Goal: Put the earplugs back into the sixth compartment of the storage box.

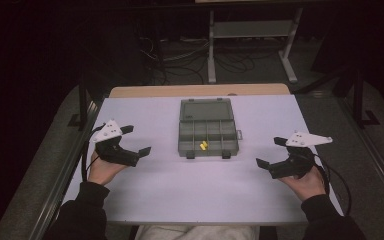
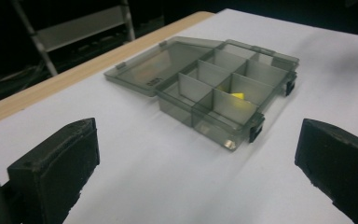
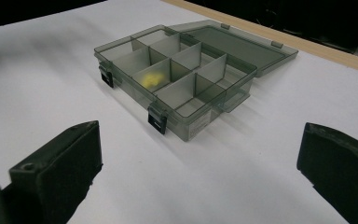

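Smoky plastic compartment box [image 1: 207, 136] lid open, small yellow pieces [image 1: 203, 146], perhaps two, inside, left hand-held gripper [image 1: 135, 140] and right hand-held gripper [image 1: 270, 151] gaping, empty

Open compartment box [image 1: 207, 127] on table [image 1: 155, 185]

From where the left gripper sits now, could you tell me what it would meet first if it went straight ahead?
Probably the open compartment box: the left gripper, jaws open, points at its latched near side over bare table. Depth is uncertain.

Dim room, metal shelf frame [image 1: 252, 30], floor cables [image 1: 180, 55].
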Tool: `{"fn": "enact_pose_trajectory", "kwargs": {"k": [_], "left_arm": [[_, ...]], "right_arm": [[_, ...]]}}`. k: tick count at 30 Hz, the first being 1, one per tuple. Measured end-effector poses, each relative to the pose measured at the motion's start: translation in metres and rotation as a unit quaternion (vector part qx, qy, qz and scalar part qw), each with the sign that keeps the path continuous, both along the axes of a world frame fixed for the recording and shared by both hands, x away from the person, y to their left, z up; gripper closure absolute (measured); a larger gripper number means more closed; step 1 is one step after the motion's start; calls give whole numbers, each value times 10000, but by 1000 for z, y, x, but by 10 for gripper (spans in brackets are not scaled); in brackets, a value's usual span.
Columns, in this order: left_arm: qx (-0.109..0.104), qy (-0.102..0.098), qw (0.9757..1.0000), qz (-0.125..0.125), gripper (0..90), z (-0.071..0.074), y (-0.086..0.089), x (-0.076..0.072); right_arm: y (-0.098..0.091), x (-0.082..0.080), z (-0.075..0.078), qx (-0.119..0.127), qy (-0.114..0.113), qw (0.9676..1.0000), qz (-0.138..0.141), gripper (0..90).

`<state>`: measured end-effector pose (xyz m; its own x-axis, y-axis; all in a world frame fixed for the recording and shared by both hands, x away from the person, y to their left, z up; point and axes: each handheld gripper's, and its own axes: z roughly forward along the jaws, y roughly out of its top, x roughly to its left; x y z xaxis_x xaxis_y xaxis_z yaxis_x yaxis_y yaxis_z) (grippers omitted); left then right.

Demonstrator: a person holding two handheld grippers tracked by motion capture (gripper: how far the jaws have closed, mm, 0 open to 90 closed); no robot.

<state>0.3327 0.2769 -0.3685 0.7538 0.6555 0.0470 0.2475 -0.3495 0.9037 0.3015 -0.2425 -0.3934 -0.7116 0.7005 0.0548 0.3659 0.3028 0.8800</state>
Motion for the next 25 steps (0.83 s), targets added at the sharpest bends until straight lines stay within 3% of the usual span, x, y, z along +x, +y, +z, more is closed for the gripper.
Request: {"fn": "enact_pose_trajectory", "kwargs": {"k": [10, 16, 25], "left_arm": [[-432, -122, 9985, 329, 0, -4, 21, -15], [-504, -209, 9973, 497, 0, -8, 35, -25], [-570, -174, 9972, 442, 0, -14, 41, -32]], "right_arm": [[-2, -3, -2, 48, -30, 10000, -55, 0], [-4, -9, -3, 112, -91, 9998, -109, 0], [-9, -11, -4, 209, -96, 9995, -227, 0]]}}
